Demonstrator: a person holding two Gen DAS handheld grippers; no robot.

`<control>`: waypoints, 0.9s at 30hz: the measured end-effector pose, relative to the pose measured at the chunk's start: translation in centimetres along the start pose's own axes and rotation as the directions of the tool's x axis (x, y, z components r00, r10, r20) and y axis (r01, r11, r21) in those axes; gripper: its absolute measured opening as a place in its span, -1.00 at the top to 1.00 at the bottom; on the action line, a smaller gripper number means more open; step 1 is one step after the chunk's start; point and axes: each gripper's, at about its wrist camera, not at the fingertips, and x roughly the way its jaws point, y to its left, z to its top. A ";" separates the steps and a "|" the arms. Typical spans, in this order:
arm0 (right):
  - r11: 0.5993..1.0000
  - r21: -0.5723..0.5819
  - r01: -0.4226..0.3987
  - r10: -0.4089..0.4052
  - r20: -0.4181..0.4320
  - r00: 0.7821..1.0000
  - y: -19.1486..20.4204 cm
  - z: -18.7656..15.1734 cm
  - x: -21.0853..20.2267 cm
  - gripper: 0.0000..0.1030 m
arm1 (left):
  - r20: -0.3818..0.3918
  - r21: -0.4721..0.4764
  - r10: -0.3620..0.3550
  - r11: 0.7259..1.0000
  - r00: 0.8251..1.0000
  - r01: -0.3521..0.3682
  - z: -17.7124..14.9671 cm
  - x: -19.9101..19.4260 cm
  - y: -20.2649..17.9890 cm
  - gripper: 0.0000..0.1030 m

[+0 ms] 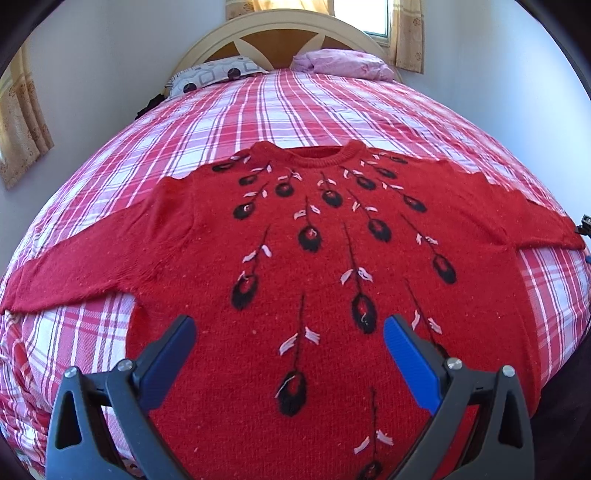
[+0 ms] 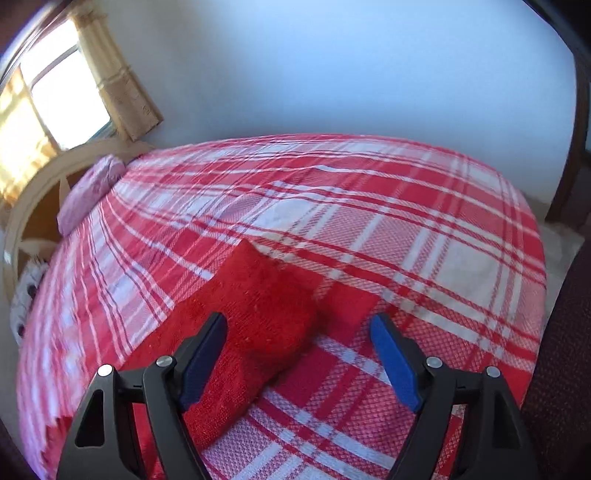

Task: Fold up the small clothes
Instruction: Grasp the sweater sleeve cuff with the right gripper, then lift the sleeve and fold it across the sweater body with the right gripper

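Left wrist view showed one red knitted sweater [image 1: 306, 236] spread flat, front up, across a bed with a red-and-white plaid bedspread [image 1: 295, 107]. Its round neck pointed toward the headboard [image 1: 280, 37], and its two sleeves stretched out to either side, the one at the left of the picture reaching the frame's edge. Black oval motifs on thin black stems, with small white leaf shapes, fanned down from the collar; I counted about twenty ovals, though the lowest were partly cut off. The left gripper [image 1: 290, 336] hovered over the sweater's lower body with its two blue-padded fingers spread apart, nothing between them but the knit below. Two pillows lay at the head of the bed: one white with dark circles [image 1: 210, 74] and one pink [image 1: 343, 64]. Curtains [image 1: 404, 33] hung beside a window behind the headboard.

Right wrist view, blurred by motion, showed one sleeve end [image 2: 258, 314] of the same sweater lying on the plaid cloth near the bed's edge. The right gripper [image 2: 299, 332] was above it, its two fingers apart and gripping nothing; the sleeve's cuff lay in the space between and beyond them, without touching the pads as far as the blur allowed. The pink pillow [image 2: 88, 192] and one window [image 2: 55, 96] with a curtain appeared at the left.
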 end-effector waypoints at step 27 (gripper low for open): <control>0.551 -0.691 -0.468 0.573 -0.094 0.814 31.0 -15.2 -23.0 0.85 | 0.080 -0.247 0.100 0.966 0.992 -0.077 -1.0 -1.9 12.4 -1.00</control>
